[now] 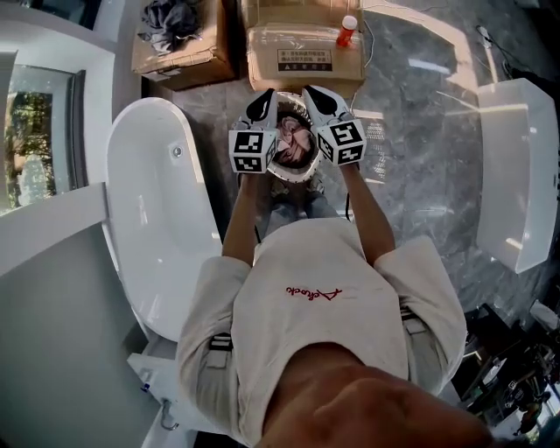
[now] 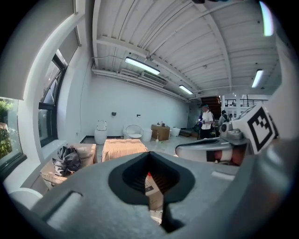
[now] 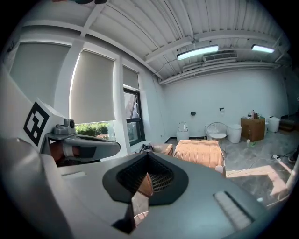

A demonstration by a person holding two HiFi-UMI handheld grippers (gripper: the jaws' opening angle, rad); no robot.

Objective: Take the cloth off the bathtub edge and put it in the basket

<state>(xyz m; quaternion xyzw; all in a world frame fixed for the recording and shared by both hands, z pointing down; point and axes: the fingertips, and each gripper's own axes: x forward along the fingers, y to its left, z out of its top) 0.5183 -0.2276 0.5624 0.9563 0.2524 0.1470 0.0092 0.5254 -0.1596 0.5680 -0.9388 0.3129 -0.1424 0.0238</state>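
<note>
Left gripper (image 1: 261, 107), right gripper (image 1: 320, 100) side by side, jaws together, empty.
Bathtub (image 1: 157, 219) left; dark cloth (image 1: 171, 22) on cardboard box (image 1: 188, 59) ahead.

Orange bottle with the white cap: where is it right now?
In the head view, the orange bottle stands near the right edge of the larger cardboard box, beyond the right gripper.

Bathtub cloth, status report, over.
Left gripper and right gripper shut, empty, side by side. White bathtub rim bare; mottled pinkish bundle, likely the cloth, sits in round white basket beneath them. Nothing in the way.
</note>
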